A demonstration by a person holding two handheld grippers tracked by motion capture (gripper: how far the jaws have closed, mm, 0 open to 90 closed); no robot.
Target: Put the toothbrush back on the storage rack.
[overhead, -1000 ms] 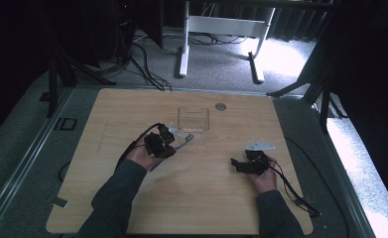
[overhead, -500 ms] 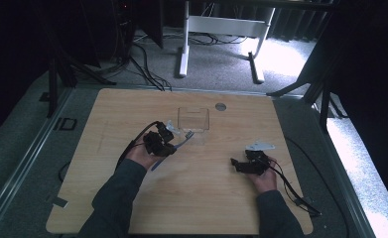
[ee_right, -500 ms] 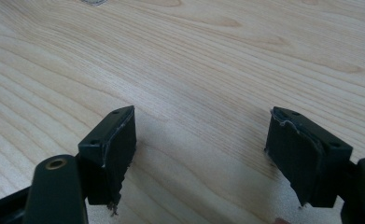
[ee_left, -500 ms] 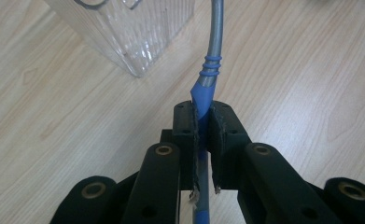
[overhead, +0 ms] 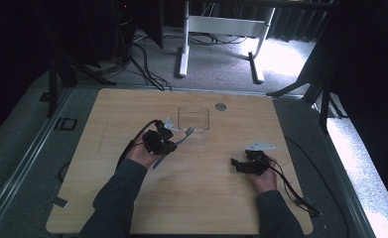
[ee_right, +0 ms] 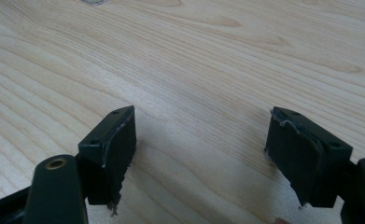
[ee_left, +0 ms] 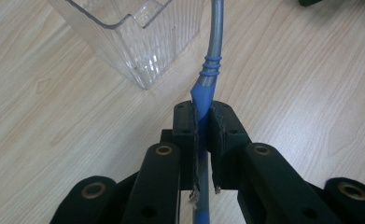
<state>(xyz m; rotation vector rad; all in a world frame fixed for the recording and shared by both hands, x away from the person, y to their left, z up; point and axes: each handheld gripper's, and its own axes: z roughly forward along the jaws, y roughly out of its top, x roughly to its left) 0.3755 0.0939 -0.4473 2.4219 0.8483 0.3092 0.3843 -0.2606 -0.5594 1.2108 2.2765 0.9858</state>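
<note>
Nothing has moved since the earlier frames: both hands and the fork sit where they were.

Your left gripper (overhead: 169, 144) is clenched on the fork (overhead: 181, 138), pads pinching the blue handle (ee_left: 202, 95) just below its ribbed collar, so the metal neck and tines stick out far and right toward the clear plastic container (overhead: 193, 119). Gripping low on the handle leaves the whole working end free, which looks right for tipping the fork into that container. The tines hang just short of the container's near wall, above the bench (overhead: 132, 104); I can't tell whether they touch it.

Your right gripper (overhead: 238, 165) is released, jaws wide apart over bare wood with nothing between them. It's parked near the right side of the bench, well apart from the fork, likely just staying clear of the left hand's path.

A small round grey disc (overhead: 221, 106) is set in the bench just right of the container on the far side.

No brand, label or readable writing on anything.
</note>
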